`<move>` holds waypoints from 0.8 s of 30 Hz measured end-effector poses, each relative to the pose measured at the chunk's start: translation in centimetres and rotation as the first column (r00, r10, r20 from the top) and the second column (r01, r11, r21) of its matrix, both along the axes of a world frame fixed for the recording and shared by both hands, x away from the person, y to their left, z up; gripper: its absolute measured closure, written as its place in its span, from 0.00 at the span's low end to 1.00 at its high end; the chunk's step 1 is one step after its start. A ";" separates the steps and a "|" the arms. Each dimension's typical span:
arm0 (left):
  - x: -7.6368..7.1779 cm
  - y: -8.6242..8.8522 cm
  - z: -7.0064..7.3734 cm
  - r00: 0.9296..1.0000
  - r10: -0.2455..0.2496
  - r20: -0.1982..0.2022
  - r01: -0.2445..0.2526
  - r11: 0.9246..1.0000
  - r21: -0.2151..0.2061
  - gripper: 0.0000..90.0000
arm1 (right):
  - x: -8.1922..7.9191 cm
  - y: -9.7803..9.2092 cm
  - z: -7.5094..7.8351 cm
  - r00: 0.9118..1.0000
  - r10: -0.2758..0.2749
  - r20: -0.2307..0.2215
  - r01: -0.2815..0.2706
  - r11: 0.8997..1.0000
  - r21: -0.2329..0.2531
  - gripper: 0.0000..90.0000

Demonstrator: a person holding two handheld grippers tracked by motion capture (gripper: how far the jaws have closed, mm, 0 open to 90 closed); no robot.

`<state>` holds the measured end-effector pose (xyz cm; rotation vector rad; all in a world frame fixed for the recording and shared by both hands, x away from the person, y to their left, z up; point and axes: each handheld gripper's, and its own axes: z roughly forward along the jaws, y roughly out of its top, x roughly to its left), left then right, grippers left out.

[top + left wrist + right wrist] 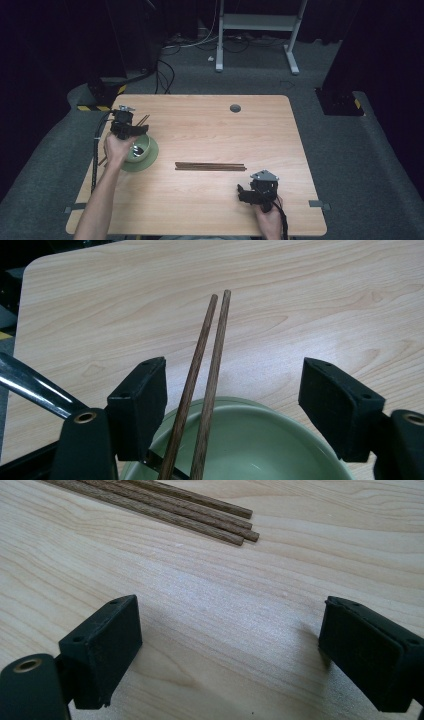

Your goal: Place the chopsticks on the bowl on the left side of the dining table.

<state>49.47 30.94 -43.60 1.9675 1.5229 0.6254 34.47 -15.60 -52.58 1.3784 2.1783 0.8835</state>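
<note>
Two chopsticks (202, 390) lie across the green bowl (250, 440) at the desk's (210, 125) left side, between the released jaws of the left gripper (232, 405). The right gripper (227, 655), likewise released, hovers near the bundle of chopsticks (210, 166) at mid-desk. We judge the next pickup best made by lowering squarely over the bundle's near end.
</note>
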 end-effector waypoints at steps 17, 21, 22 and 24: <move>0.6 0.1 -1.0 0.999 -0.020 -0.047 0.019 0.999 -0.027 0.32 | 0.0 0.0 0.0 1.000 0.000 0.000 0.000 1.000 0.000 0.11; 0.7 0.1 -1.1 0.998 -0.034 -0.056 0.032 0.999 -0.043 0.33 | 0.0 0.0 0.0 1.000 0.000 0.000 0.000 1.000 0.000 0.11; 0.6 0.0 -1.2 0.998 -0.041 -0.057 0.038 0.998 -0.044 0.33 | 0.0 0.0 0.0 1.000 0.000 0.000 0.000 1.000 0.000 0.11; 0.6 -0.2 -1.2 0.997 -0.051 -0.059 0.049 0.998 -0.044 0.34 | 0.0 0.0 0.0 1.000 0.000 0.000 0.000 1.000 0.000 0.11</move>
